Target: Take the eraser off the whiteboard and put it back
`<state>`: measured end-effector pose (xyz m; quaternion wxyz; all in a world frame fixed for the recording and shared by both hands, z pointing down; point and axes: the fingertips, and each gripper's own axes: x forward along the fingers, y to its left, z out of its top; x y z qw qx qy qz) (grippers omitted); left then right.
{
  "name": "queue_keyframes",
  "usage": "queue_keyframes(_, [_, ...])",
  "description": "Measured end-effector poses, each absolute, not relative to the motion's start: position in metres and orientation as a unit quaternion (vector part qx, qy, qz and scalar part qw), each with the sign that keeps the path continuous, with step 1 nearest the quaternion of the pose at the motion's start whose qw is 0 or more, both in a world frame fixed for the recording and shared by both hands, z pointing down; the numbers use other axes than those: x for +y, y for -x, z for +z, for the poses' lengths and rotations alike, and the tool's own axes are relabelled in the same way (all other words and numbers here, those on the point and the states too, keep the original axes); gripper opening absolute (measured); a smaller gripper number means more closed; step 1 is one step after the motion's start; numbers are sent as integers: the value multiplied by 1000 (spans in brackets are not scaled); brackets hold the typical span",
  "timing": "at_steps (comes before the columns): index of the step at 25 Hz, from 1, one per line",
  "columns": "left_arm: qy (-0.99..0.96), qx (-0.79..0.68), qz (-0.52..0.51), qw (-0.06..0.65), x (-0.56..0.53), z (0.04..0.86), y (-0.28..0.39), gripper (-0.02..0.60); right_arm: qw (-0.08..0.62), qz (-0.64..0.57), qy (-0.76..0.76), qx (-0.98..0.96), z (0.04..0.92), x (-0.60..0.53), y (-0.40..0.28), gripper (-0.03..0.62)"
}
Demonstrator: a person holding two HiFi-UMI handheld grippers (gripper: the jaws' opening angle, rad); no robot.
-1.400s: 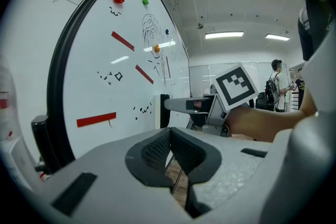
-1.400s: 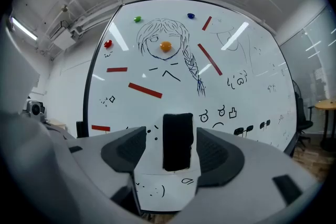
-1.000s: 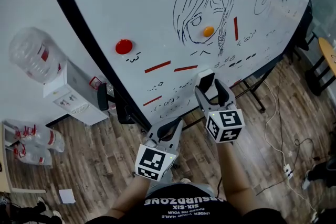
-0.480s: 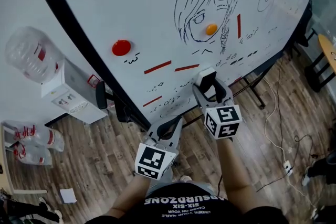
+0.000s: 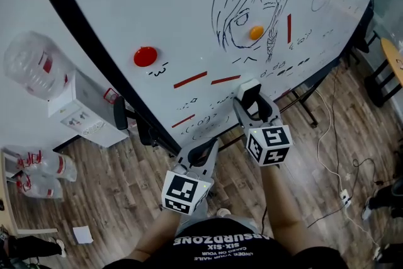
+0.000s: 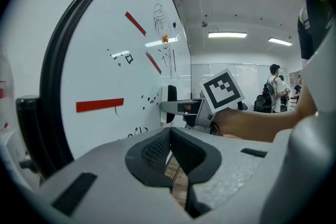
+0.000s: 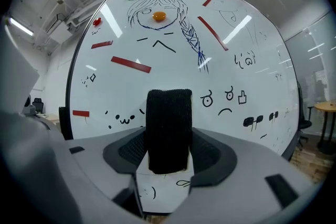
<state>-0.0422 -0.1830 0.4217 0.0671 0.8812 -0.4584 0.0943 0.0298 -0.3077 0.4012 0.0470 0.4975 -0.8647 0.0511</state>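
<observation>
While the black felt eraser [image 7: 168, 128] is set against the whiteboard [image 5: 157, 9], it is bracketed by the right hand-held gripper [image 7: 168, 150], whose jaws have just been closing and are pressed to its sides. The left hand-held gripper [image 6: 170, 136], jaws together and empty, is held nearer. Round magnets [image 5: 145, 56], red strips [image 5: 189, 79] and a drawn face [image 5: 249, 3] are spread above; a wood-plank floor [image 5: 126, 192] is seen below

water dispenser [image 5: 79, 111] near floor bottles [image 5: 41, 165]; paper scrap [image 5: 82, 234] on wooden floor [image 5: 123, 189]
</observation>
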Motion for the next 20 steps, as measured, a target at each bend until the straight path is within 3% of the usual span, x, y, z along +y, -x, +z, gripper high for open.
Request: queue_keyframes(20, [-881, -460, 86, 66, -177, 418, 47, 6, 44, 35, -502, -863, 384, -298, -36, 236])
